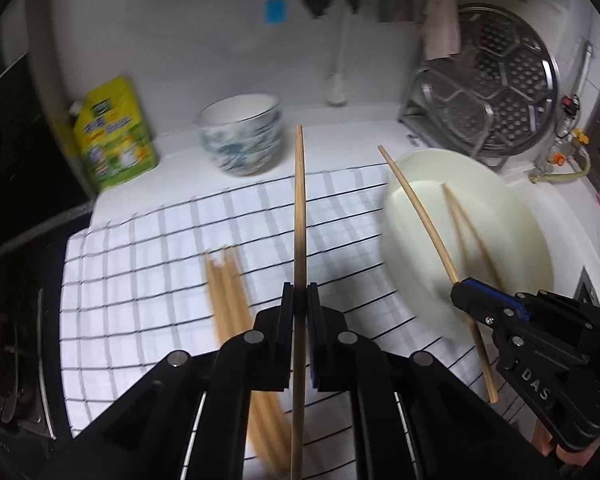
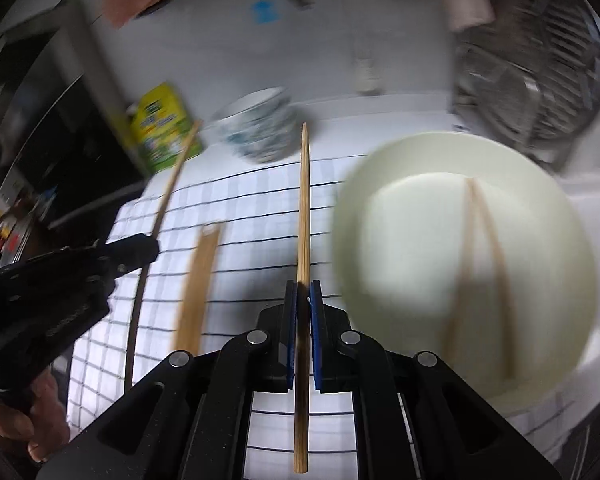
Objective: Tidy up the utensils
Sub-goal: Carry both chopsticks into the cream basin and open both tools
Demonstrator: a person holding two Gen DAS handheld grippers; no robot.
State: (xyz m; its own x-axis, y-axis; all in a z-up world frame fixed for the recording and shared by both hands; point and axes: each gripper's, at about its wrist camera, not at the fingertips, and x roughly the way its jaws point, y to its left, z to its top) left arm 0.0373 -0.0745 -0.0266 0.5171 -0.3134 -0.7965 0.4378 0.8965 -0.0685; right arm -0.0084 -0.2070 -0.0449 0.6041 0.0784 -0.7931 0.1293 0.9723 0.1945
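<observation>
My left gripper is shut on one wooden chopstick, held lengthwise above the checked cloth. My right gripper is shut on a second chopstick in the same way. Each gripper shows in the other's view: the right gripper grips its chopstick over the cream plate, and the left gripper carries its chopstick at the left. Two chopsticks lie on the plate. A loose bundle of chopsticks lies on the cloth.
A patterned bowl and a yellow-green refill pouch stand behind the cloth by the white wall. A metal steamer rack leans at the back right. A dark stove surface borders the cloth on the left. A hand holds the left gripper.
</observation>
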